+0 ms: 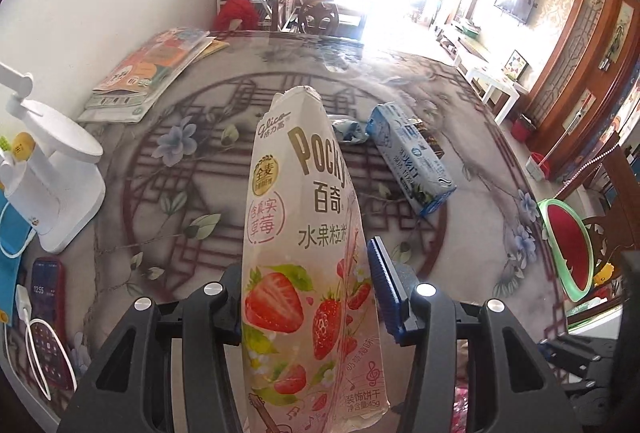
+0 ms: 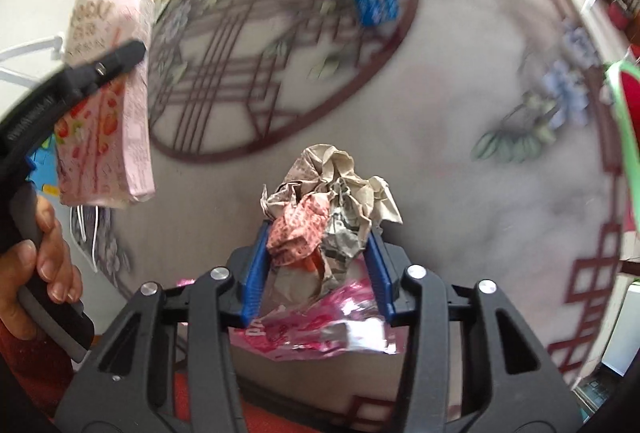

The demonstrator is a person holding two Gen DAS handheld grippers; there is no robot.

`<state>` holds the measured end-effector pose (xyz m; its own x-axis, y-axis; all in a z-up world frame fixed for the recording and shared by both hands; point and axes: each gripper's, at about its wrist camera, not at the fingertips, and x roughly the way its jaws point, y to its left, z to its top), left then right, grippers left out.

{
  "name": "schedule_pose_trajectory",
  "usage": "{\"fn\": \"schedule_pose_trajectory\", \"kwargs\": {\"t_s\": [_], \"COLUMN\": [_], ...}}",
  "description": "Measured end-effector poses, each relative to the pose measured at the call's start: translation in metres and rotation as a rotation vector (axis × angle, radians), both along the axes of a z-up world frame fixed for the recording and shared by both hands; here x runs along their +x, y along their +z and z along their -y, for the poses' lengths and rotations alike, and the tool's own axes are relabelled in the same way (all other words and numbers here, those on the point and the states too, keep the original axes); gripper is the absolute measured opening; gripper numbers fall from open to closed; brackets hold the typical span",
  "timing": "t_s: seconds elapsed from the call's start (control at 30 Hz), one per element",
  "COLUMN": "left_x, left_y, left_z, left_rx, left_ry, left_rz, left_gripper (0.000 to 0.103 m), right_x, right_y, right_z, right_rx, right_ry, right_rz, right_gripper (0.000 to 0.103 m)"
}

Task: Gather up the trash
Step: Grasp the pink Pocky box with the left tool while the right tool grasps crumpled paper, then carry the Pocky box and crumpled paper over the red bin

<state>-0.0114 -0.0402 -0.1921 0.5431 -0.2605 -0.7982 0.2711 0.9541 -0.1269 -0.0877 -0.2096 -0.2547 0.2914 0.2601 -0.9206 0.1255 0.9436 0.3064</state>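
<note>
Right wrist: crumpled paper wad (image 2: 332, 217)

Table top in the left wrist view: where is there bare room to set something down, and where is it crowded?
Bare: the wide stretch of table between the white stand, the magazines and the held strawberry snack box, and the right side between the blue carton and the green-rimmed basket. Crowded: the left edge with phone and cable, and around the blue carton.

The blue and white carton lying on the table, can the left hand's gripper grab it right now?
Probably not yet. The left gripper already has the Pocky box between its fingers, so there is no room. The way across the table to the blue and white carton looks free otherwise.
</note>
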Motion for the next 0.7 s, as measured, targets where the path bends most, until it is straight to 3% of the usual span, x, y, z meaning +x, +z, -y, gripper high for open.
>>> {"fn": "schedule_pose_trajectory", "kwargs": {"t_s": [0.37,0.7], "left_x": [0.002,-0.008], "left_y": [0.024,0.035], "left_z": [0.043,0.063], "left_rx": [-0.014,-0.006], "left_ry": [-0.078,-0.109], "left_rz": [0.061,0.093], "left_gripper": [0.047,0.047], "right_x": [-0.004,-0.012], "right_y": [0.064,0.089], "right_z": [0.056,0.091], "right_rx": [-0.137,-0.171], "right_ry": [-0.163,-0.234], "right_rz": [0.179,0.251], "right_gripper": [0.043,0.043]}}
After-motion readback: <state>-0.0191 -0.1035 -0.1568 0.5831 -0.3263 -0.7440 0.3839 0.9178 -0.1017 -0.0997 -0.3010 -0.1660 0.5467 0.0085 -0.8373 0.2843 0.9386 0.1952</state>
